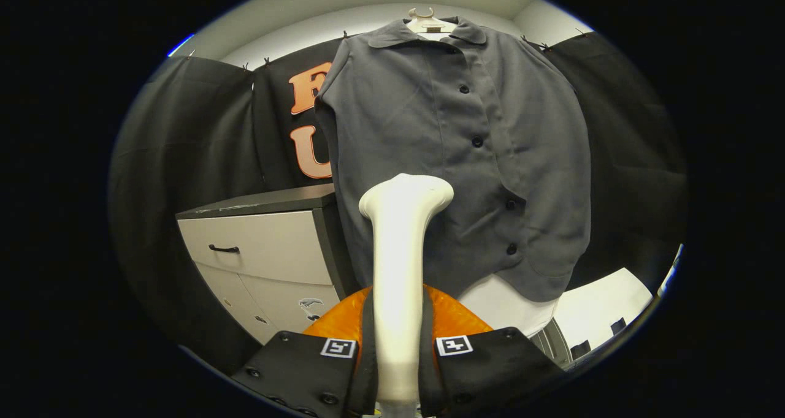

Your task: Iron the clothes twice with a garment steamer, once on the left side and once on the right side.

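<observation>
Gripper [398,344]: both fingers are closed on the handle of the steamer [402,246], one pressing each side. The steamer stands upright between them, its flared head at the top, rising in front of the lower middle of the shirt [454,148]. Whether the head touches the cloth cannot be told.

Shirt: grey, short-sleeved, collared, buttoned down the front with dark buttons [477,141]. It hangs on a pale hanger [427,22] beyond the fingers, against the black booth wall. The front placket runs just to the right of the steamer head. The hem curves down toward the right, and the cloth shows light creasing near the lower buttons.

Surroundings: a cabinet [270,252] stands to the left of the shirt and behind its left edge, with a dark top and pale front. It has a drawer with a dark handle [223,248] and doors below; drawer and doors are closed, so contents cannot be seen. A small dark mark shows on a lower door, too small to make out. A white surface [604,301] lies below the shirt's hem on the right.

Obstructions: nothing stands between the steamer and the shirt front. The steamer's handle hides a strip of the shirt's lower middle.

Markings: a square black-and-white tag [338,347] sits on each finger. No readable writing on the steamer or shirt.
</observation>
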The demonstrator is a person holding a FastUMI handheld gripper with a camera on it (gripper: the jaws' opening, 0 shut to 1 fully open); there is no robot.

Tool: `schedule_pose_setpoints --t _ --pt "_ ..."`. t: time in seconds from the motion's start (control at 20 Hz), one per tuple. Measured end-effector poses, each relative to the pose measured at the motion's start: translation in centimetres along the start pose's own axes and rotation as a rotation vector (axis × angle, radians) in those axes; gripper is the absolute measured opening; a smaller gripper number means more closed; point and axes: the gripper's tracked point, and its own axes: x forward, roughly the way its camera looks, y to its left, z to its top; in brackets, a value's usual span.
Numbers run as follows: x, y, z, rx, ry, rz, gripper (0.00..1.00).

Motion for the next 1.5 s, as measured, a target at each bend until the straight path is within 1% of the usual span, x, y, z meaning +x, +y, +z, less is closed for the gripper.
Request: schedule_pose_setpoints --t 0.25,0.4,0.65,0.9,1.25,1.4,1.5 --pt "-0.6 -0.1 -0.1 0.0 0.013 -0.006 0.34" --pt "-2.0 0.2 1.2 -0.002 0.009 -0.022 0.34" --pt "-5.0 0.5 7.3 -0.006 -0.084 -0.028 0.34" --pt "-7.2 -0.8 13.9 -0.018 -0.174 -0.075 0.34" --pt "-7.7 -5.4 21.9 -0.066 -0.304 -0.146 0.34" --pt "-7.5 -8.3 24.5 -0.081 -0.355 -0.183 0.34" --pt "-6.4 -9.9 25.5 -0.088 -0.368 -0.194 0.34"
